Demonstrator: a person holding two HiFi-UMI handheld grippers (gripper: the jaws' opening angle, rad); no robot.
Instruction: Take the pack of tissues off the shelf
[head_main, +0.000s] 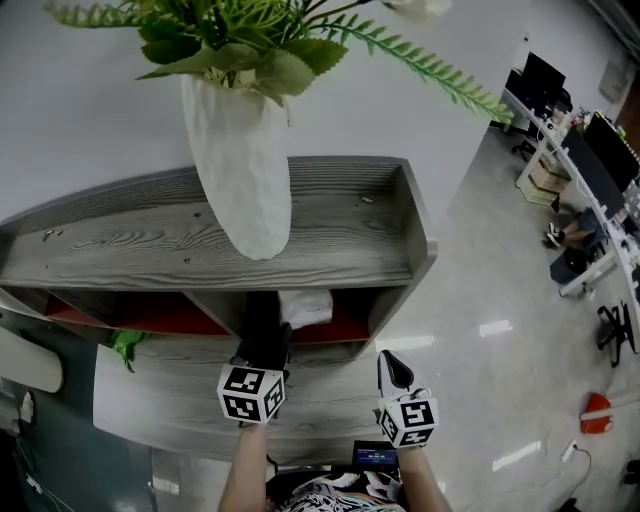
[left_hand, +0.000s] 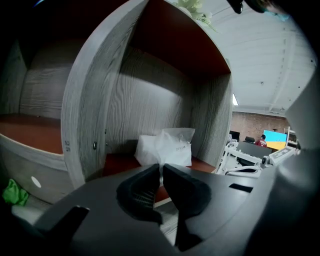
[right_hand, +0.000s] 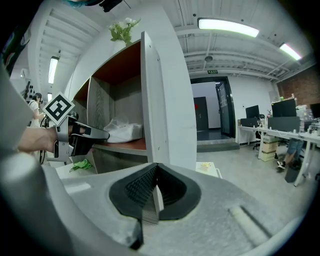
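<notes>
The left gripper (left_hand: 161, 176) reaches into the right compartment of the shelf (head_main: 330, 215). Its jaws are pressed nearly together on a thin fold of wrapper at the near edge of the pack (left_hand: 165, 147). The pack lies on the red floor of that compartment, toward the right wall.

The hold looks slight: film only, not the body of the pack. To do this well, I would draw straight back through the open front, level and slow, clear of the divider (left_hand: 97, 100) on the left, so the film neither tears nor slips. If the pack sags, a deeper bite would be safer. The shelf should not be jolted, as a vase (head_main: 243, 170) stands on top, about over the divider.

The left forearm (head_main: 245, 470) is stretched forward, marker cube up, the gripper pointing about level into the opening. Further right, the right gripper (right_hand: 152, 192) hangs outside the shelf by its right end, jaws together on nothing.
</notes>
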